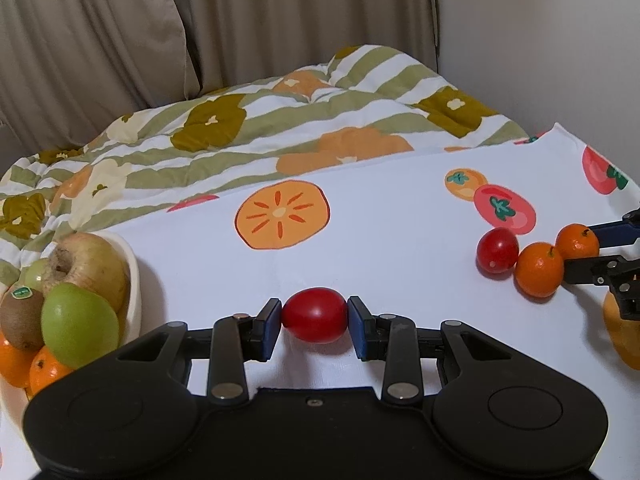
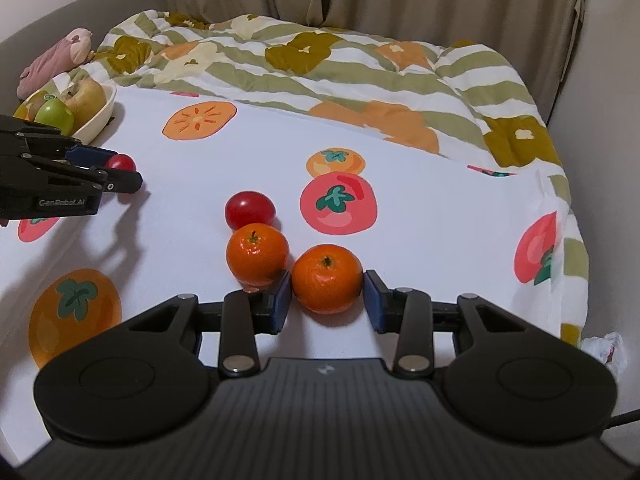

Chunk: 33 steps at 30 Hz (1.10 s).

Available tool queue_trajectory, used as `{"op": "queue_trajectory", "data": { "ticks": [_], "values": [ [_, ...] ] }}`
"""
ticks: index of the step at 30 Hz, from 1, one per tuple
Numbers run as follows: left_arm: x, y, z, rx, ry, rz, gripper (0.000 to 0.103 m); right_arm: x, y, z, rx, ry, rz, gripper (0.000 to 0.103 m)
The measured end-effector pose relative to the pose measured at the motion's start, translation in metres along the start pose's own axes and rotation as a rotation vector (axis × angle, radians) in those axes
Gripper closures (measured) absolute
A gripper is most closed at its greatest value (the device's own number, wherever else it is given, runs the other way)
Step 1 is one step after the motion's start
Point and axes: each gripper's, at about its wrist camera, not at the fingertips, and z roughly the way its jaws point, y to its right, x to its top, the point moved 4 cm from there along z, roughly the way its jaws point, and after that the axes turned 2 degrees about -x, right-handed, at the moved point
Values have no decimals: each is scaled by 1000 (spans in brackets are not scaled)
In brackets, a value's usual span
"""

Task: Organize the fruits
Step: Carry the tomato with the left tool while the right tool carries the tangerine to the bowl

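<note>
Fruits lie on the fruit-print sheet (image 2: 240, 152) of the bed. Your left tool (image 1: 314, 322) pinches a red tomato (image 1: 314, 315) between its blue pads, low on the sheet just right of the cream bowl (image 1: 134, 276) holding apples, a kiwi and oranges. Your right tool (image 2: 327, 296) brackets the nearer mandarin (image 2: 327, 278), pads at its sides; whether they press it you cannot tell. A second mandarin (image 2: 257, 254) touches another red tomato (image 2: 250, 210) beside it.
</note>
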Motion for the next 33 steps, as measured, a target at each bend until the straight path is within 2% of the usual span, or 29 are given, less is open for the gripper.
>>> {"op": "queue_trajectory", "data": {
  "ticks": [9, 17, 25, 33],
  "values": [
    [3, -4, -30, 31, 47, -7, 64, 8, -5, -23, -14, 16, 14, 50],
    [10, -21, -76, 63, 103, -58, 64, 31, -24, -54, 30, 43, 41, 50],
    [11, -57, -121, 110, 154, -112, 64, 70, -71, -79, 81, 107, 11, 50],
    [-1, -109, -140, 155, 160, -141, 64, 101, -135, -82, 143, 138, -7, 50]
  ]
}}
